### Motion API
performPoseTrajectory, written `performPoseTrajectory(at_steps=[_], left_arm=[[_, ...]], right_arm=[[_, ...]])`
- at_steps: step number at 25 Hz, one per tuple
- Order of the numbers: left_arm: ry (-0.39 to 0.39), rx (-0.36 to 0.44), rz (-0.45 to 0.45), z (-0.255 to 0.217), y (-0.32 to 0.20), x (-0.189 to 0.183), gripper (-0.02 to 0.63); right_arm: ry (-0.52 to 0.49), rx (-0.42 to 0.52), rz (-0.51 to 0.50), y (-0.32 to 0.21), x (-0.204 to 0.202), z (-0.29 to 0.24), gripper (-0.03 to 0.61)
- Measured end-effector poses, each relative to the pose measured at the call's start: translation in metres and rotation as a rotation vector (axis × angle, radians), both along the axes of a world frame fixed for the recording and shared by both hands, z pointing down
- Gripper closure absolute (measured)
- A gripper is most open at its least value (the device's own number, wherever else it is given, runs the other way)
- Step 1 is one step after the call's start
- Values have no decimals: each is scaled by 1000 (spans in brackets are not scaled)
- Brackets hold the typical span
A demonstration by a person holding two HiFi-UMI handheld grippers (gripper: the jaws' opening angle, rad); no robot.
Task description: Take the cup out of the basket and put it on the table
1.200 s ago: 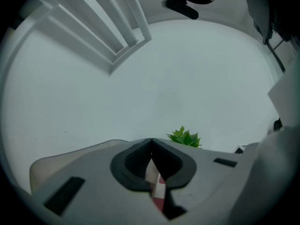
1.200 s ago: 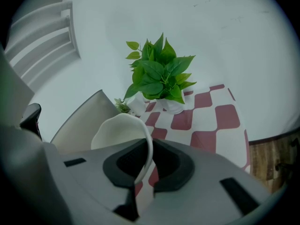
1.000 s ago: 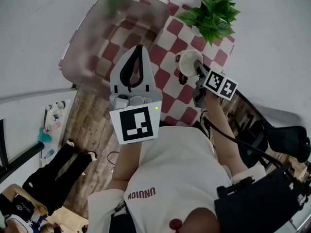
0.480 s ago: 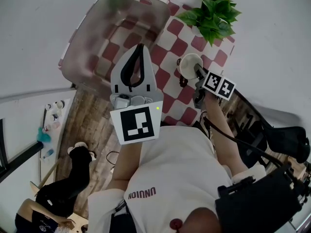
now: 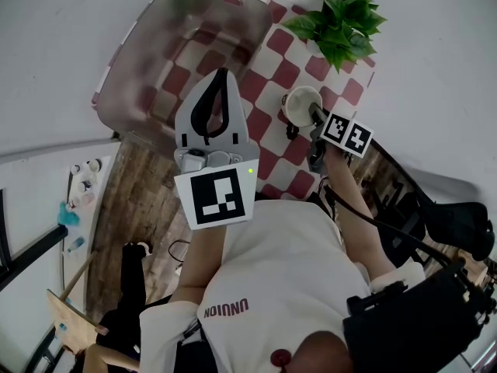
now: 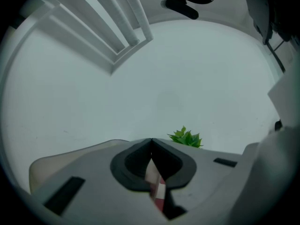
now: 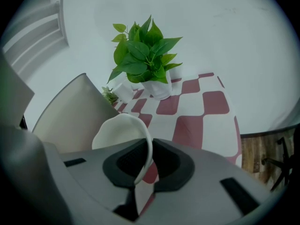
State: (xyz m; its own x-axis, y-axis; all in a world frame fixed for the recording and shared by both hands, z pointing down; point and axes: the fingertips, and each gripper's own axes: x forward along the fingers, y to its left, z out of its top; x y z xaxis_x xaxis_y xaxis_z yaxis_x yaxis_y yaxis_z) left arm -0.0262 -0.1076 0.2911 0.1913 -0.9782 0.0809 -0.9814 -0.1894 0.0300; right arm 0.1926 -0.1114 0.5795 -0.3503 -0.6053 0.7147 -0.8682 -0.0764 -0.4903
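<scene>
In the head view the white cup [image 5: 301, 103] is over the red-and-white checked table [image 5: 272, 76], right of the translucent basket [image 5: 140, 61]. My right gripper [image 5: 317, 115] is shut on the cup's rim. The right gripper view shows the thin cup wall [image 7: 123, 130] clamped between the right gripper's [image 7: 149, 149] pads. Whether the cup's base touches the cloth I cannot tell. My left gripper [image 5: 223, 76] is held above the basket's near right corner, shut and empty; in its own view the left gripper [image 6: 151, 140] has its tips meeting.
A leafy potted plant [image 5: 338, 18] stands at the table's far right corner, behind the cup [image 7: 143, 55]. Small white pots [image 7: 125, 92] sit beside it. The basket wall [image 7: 70, 111] rises left of the cup. The table edge [image 7: 236, 139] drops to wooden floor at the right.
My right gripper and the cup have shifted only slightly. The left gripper has stayed put. A person on the floor at lower left has moved towards the bottom edge.
</scene>
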Motion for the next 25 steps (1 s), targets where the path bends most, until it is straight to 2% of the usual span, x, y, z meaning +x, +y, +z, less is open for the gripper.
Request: performPoseTrajectory(at_steps=[25], left_arm=[[20,-9,-19,3,-1,-8,601]], right_arm=[[117,-80,-54,-8,-7,4,525]])
